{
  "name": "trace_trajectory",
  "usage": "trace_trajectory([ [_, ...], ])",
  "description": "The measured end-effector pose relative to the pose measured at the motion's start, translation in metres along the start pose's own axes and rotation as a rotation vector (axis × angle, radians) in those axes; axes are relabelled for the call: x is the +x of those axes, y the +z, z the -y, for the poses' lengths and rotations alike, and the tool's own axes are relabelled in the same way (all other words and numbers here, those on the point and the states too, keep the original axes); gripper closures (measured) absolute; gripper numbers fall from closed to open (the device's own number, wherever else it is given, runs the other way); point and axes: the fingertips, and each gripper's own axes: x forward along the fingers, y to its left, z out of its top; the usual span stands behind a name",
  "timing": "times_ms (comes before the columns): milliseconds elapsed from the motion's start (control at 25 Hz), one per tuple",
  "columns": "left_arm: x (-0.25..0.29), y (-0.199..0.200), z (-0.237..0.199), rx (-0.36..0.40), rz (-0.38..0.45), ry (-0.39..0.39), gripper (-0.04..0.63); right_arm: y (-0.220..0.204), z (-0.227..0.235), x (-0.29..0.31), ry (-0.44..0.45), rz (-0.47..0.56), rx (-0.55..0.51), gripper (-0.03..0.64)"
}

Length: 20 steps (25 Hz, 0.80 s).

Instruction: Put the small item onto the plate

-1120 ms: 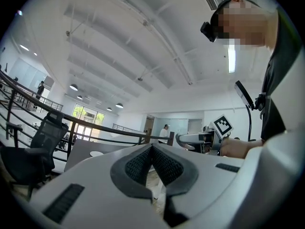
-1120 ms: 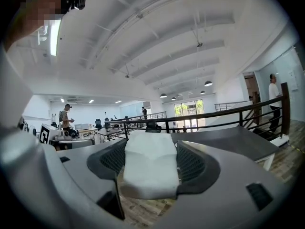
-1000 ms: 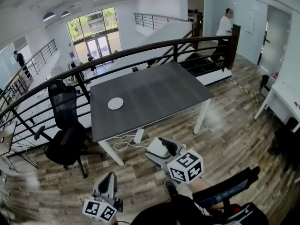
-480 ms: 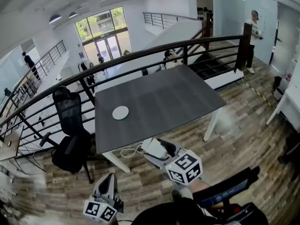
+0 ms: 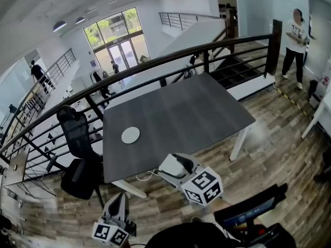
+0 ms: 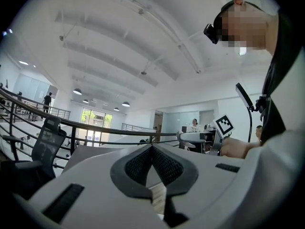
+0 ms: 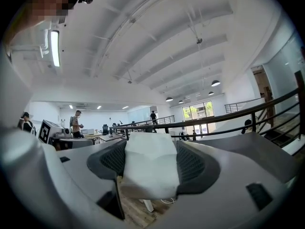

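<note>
Your right claw (image 7: 150, 149) grips the white item (image 7: 148, 171); your left claw (image 6: 152, 151) is clenched, empty. The plate (image 5: 130, 135) sits well away on the desk (image 5: 196, 112), so releasing early could drop it onto the floor (image 5: 269, 149).

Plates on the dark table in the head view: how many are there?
1. The white plate lies on the dark table near its left edge, toward the black chair. The tabletop shows almost whole, so none seems hidden.
</note>
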Motion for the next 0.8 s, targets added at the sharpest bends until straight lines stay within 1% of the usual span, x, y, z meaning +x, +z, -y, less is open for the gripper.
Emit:
trace_trajectory([
  [200,0.036,-0.005,0.005,-0.008,-0.013,0.011,0.592,-0.002,0.035,0.005,0.013,-0.014,0.004,0.285],
  [440,0.06,-0.007,0.003,-0.002,-0.033,0.033,0.592,-0.003,0.059,0.015,0.031,-0.022,0.016,0.285],
  [600,0.069,-0.004,-0.001,0.011,-0.039,0.042,0.592,0.0,0.071,0.024,0.037,-0.016,0.025,0.285],
  [800,0.078,-0.003,-0.021,0.002,-0.028,0.044,0.592,0.003,0.072,0.046,0.045,-0.024,0.014,0.285],
])
